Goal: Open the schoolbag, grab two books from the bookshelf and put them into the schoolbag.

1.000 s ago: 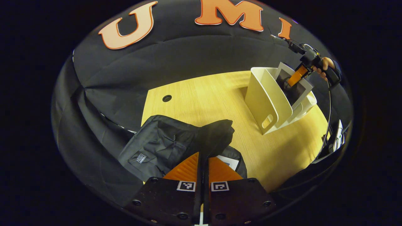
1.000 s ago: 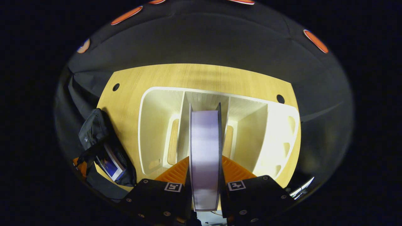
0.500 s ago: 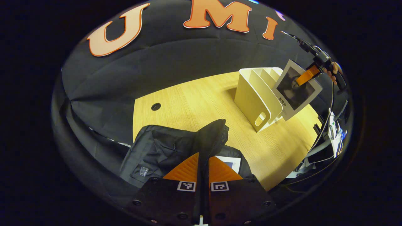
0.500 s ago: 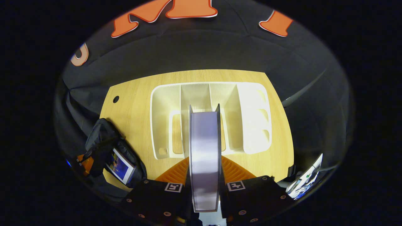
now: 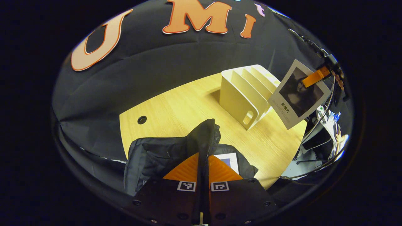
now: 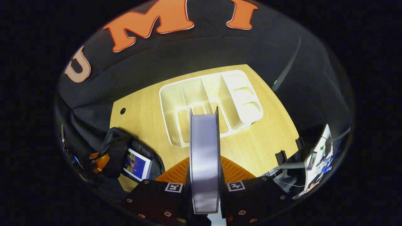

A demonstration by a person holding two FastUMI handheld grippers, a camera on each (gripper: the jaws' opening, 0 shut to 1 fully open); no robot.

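Note:
The black schoolbag point(image 5: 150, 155) lies at the near left of the wooden table point(image 5: 176, 106). My left gripper point(image 5: 203, 158) is shut on the bag's flap point(image 5: 205, 135) and holds it up, so the bag gapes. One book point(image 5: 227, 160) lies inside the opening. My right gripper point(image 6: 204, 161) is shut on a second book point(image 6: 204, 150), seen edge-on, in the air above the table's near side. The left gripper view shows that book point(image 5: 298, 94) with a dark portrait cover hanging beside the white bookshelf point(image 5: 241, 94). The bookshelf point(image 6: 213, 100) has bare slots. The bag point(image 6: 116, 147) and its book point(image 6: 136, 164) lie lower left.
A round cable hole point(image 5: 142, 119) sits in the table's far left. Beyond the table's right edge stand equipment and cables point(image 5: 323, 138). Bare wood lies between the bag and the bookshelf.
My right gripper has lifted the second book up out of the bookshelf and drawn it back toward the near side. My left gripper keeps holding the bag's flap up.

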